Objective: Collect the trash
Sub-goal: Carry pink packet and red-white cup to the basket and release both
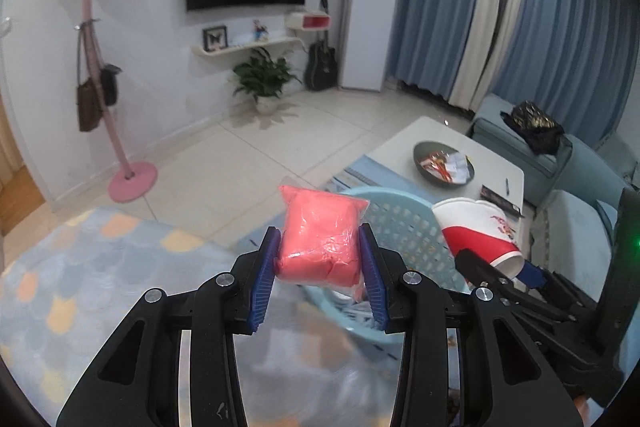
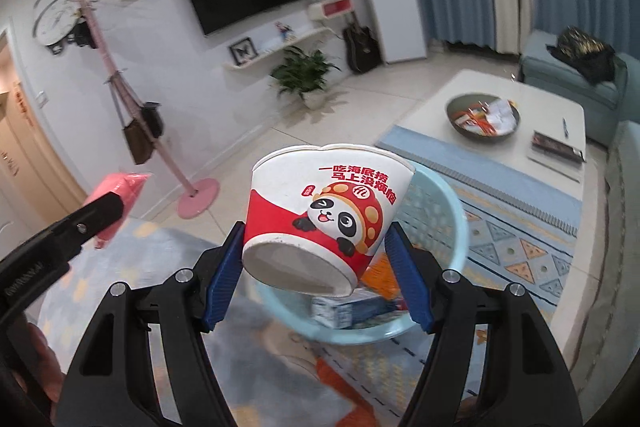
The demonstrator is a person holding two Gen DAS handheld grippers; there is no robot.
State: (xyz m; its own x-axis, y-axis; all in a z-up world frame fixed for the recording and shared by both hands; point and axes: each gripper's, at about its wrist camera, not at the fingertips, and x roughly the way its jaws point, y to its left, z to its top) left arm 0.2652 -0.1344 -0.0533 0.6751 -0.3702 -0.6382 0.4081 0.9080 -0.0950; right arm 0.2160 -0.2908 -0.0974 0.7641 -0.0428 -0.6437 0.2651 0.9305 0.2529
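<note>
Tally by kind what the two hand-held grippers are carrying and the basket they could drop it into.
Pink plastic-wrapped packet, in left hand-held gripper: 1
Red-and-white paper cup, in right hand-held gripper: 1
Light blue basket: 1
Total: 3

The pale blue basket (image 2: 448, 211) is sitting open-topped on the rug (image 1: 80, 267) with clear air above it, the coffee table (image 2: 500, 87) and sofa (image 1: 520, 163) are crowding its far side, and bare floor (image 1: 240, 147) is lying open toward the coat stand (image 1: 128, 179).
</note>
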